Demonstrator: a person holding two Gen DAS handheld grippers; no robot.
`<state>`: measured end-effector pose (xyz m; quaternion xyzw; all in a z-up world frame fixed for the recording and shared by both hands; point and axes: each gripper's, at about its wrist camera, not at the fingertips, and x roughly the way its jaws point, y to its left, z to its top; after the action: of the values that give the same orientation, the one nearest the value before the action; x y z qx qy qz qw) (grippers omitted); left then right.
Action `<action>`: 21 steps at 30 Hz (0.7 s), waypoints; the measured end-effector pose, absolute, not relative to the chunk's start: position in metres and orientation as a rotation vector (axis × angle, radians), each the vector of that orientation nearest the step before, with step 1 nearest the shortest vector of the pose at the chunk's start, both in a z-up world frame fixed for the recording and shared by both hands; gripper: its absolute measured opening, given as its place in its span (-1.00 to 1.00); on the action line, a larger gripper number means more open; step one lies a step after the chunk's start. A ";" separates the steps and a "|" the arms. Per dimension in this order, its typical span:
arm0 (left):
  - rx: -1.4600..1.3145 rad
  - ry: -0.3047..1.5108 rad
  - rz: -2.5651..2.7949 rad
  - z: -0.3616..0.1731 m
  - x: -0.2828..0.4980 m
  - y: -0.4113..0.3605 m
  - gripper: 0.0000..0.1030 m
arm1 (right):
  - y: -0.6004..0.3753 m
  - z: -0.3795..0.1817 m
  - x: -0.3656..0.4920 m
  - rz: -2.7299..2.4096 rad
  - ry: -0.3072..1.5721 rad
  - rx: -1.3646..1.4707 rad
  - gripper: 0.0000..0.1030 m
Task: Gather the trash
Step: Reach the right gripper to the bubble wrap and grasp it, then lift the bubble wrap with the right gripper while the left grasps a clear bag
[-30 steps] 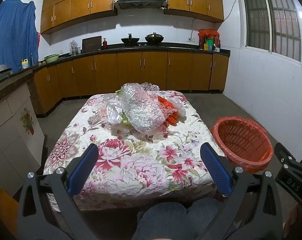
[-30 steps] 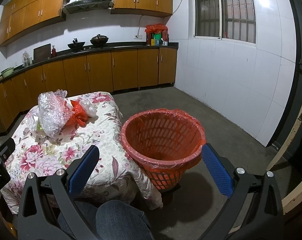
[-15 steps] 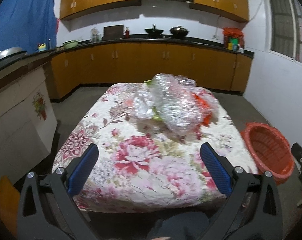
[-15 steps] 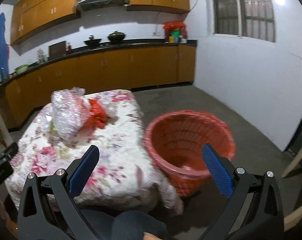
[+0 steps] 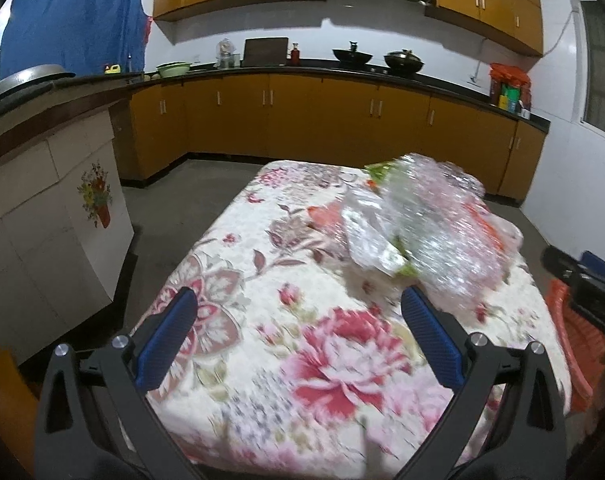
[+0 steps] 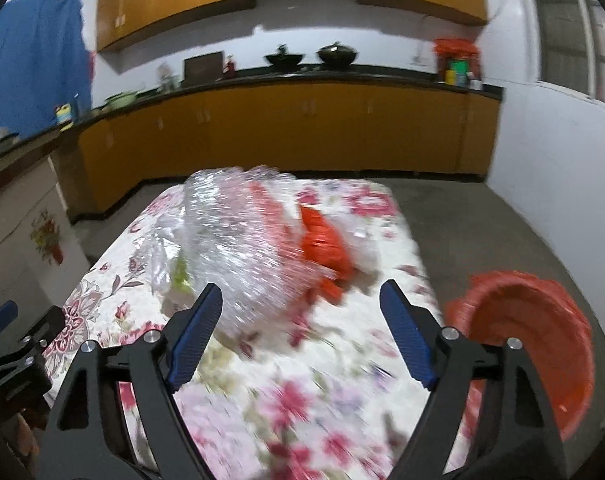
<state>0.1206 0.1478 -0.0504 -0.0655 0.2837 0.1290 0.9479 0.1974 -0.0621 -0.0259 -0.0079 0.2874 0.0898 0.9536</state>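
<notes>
trash: bubble wrap (image 6: 238,240) + red bag (image 6: 322,240) piled at far end of floral table (image 5: 302,380) | basket (image 6: 542,344) on floor, right of table | right gripper (image 6: 298,336) jaws just closing, apart, nothing between, short of wrap | left gripper (image 5: 298,344) jaws apart, empty

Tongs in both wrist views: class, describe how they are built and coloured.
Each pair, left tongs and right tongs, has two black angular arms with triangular cut-outs and silver round bolts. Their fingers carry ribbed blue pads. No cables or markings show.
</notes>
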 end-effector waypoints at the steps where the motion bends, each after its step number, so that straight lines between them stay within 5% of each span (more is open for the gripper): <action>1: -0.132 0.576 0.267 -0.051 0.124 0.150 0.93 | -0.055 -0.029 0.208 0.190 0.591 -0.020 0.57; 12: -0.157 0.595 0.269 -0.064 0.155 0.178 0.83 | -0.029 -0.071 0.282 0.189 0.723 -0.047 0.52; 18: -0.175 0.626 0.244 -0.073 0.172 0.176 0.65 | -0.028 -0.081 0.280 0.243 0.762 -0.060 -0.69; 21: -0.179 0.633 0.230 -0.076 0.178 0.172 0.61 | -0.037 -0.075 0.272 0.275 0.741 -0.022 -0.80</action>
<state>0.1784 0.1720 -0.0761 -0.0876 0.3104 0.1128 0.9398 0.2717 -0.0366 -0.0750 -0.0107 0.3607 0.1342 0.9229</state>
